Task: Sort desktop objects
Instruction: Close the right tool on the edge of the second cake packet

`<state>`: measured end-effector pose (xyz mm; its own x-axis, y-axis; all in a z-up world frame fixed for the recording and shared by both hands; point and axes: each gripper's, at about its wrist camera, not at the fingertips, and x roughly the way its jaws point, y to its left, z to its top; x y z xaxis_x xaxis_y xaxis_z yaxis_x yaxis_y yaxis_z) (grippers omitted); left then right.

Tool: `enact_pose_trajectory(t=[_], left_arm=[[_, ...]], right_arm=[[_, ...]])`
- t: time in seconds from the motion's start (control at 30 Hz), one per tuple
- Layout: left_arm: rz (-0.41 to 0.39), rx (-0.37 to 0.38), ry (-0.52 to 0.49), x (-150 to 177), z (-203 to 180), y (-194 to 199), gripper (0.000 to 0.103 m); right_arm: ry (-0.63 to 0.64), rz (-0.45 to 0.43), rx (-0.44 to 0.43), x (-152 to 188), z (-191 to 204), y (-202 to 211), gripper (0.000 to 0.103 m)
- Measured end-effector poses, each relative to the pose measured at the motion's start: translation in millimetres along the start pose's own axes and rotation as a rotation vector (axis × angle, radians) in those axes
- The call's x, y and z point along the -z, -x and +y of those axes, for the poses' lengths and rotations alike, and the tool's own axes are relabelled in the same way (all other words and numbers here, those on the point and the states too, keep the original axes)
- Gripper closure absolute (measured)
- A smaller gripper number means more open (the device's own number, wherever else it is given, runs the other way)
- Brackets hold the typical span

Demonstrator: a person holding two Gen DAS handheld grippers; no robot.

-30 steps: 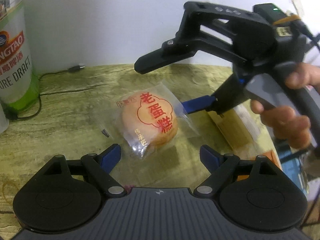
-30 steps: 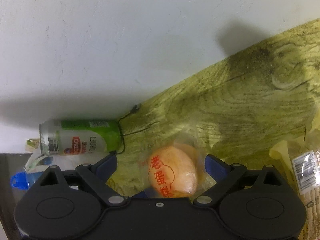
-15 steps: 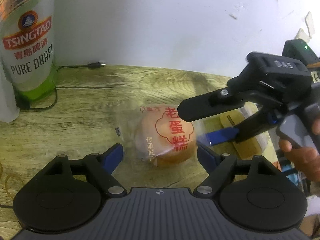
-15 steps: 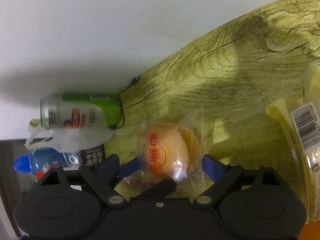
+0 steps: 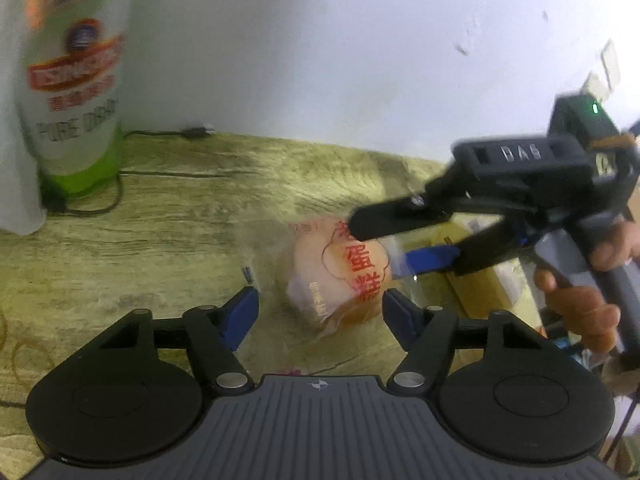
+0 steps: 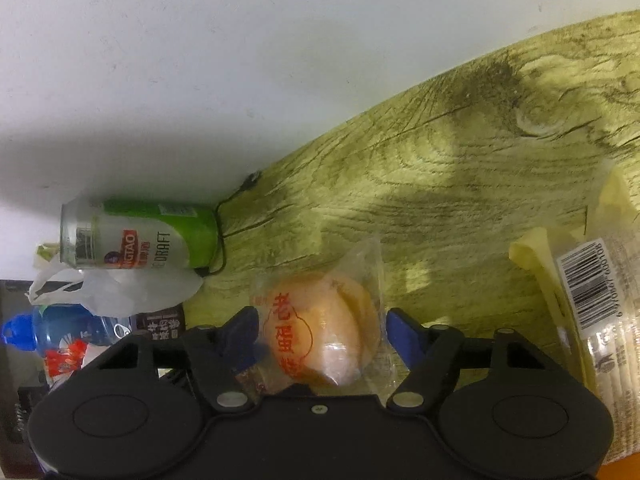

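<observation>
Right wrist view: the round orange cake in its clear plastic wrapper (image 6: 320,344) is bracketed by both closing grippers, right gripper (image 6: 320,332) and left gripper (image 5: 320,308). Pad contact cannot be told, perhaps only film. Crushed cake or torn wrapper is risked by opposed squeezing.

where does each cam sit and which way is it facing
Left wrist: on the left gripper, looking down across the table toward the wall; shows its own fingers, the right gripper and a hand.
Right wrist: on the right gripper, rolled sideways, showing its own fingers.
Shared: wrapped cake, beer can.
</observation>
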<state>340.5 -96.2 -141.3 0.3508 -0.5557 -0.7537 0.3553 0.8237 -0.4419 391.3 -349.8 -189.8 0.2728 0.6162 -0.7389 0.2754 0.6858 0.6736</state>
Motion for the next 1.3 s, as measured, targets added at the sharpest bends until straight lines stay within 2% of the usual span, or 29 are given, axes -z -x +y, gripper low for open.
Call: enact_pose_trajectory(t=[0.07,0.2,0.53,0.67,0.87,1.3], left_arm=[[-0.027,-0.021,0.038,0,7,5,0.035],[-0.021,-0.016,0.127,-3,21,-4,0.035],[-0.021,0.048,0.213,-1,23,-13,0.037],[-0.011,0.084,0.23,-2,23,-14,0.04],[-0.015,0.085,0.241,0,21,-13,0.043],[-0.039,0.084,0.205,-1,12,-2,0.046]], right_arm=[[0.0,-0.009,0.001,0,-2,3,0.033],[-0.009,-0.005,0.003,2,-6,6,0.033],[-0.052,-0.001,-0.027,5,-11,-4,0.033],[-0.05,-0.008,-0.024,6,-10,-4,0.038],[-0.062,-0.017,-0.015,6,-9,-3,0.044],[-0.031,-0.033,-0.017,10,3,7,0.044]])
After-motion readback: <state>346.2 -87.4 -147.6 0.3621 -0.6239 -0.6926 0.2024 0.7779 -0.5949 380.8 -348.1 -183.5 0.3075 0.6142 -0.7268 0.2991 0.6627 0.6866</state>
